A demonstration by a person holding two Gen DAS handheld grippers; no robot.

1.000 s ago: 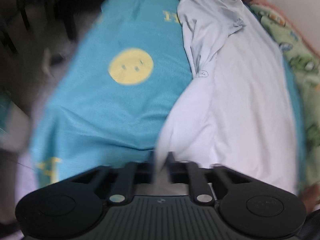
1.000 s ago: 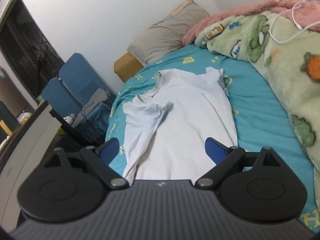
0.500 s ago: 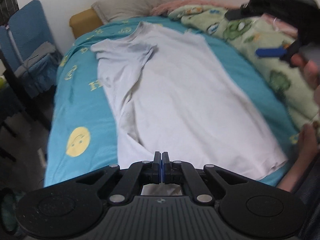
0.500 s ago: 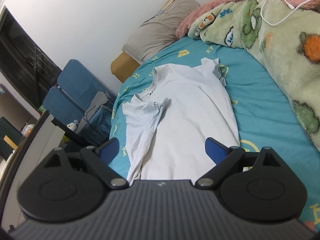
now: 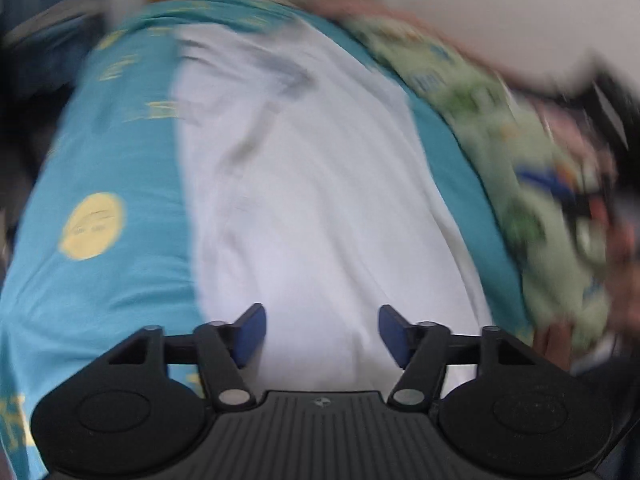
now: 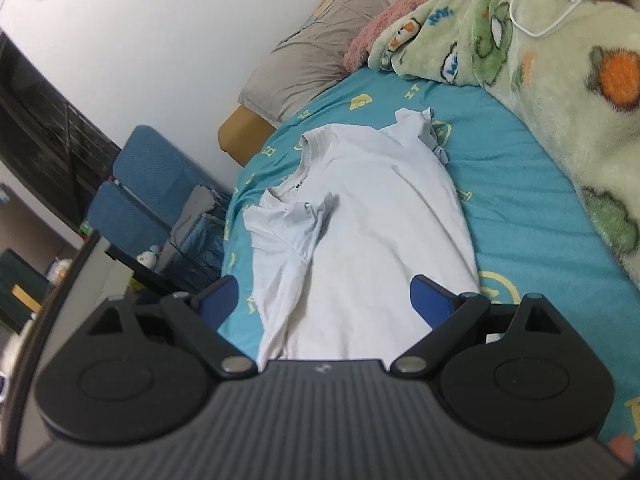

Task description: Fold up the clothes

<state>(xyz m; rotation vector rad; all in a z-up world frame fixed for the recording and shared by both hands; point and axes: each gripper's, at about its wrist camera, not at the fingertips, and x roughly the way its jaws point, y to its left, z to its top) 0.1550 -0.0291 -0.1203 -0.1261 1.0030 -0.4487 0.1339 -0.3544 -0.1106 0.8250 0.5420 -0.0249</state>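
Opening now, the left gripper (image 5: 320, 330) has let go of the white T-shirt (image 6: 360, 240) hem it pinched half a second ago; nothing sits between its spread jaws. Shirt lies flat on the teal bed sheet (image 6: 520, 208), left side and sleeve folded inward toward 3 o'clock. Right gripper (image 6: 324, 300) still hangs spread and empty above the hem at 6 o'clock. First side fold looks done; the right side is likely next

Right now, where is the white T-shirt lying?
In the right wrist view the white T-shirt lies spread on the teal bedsheet, collar toward the grey pillow, with the green blanket to its right.
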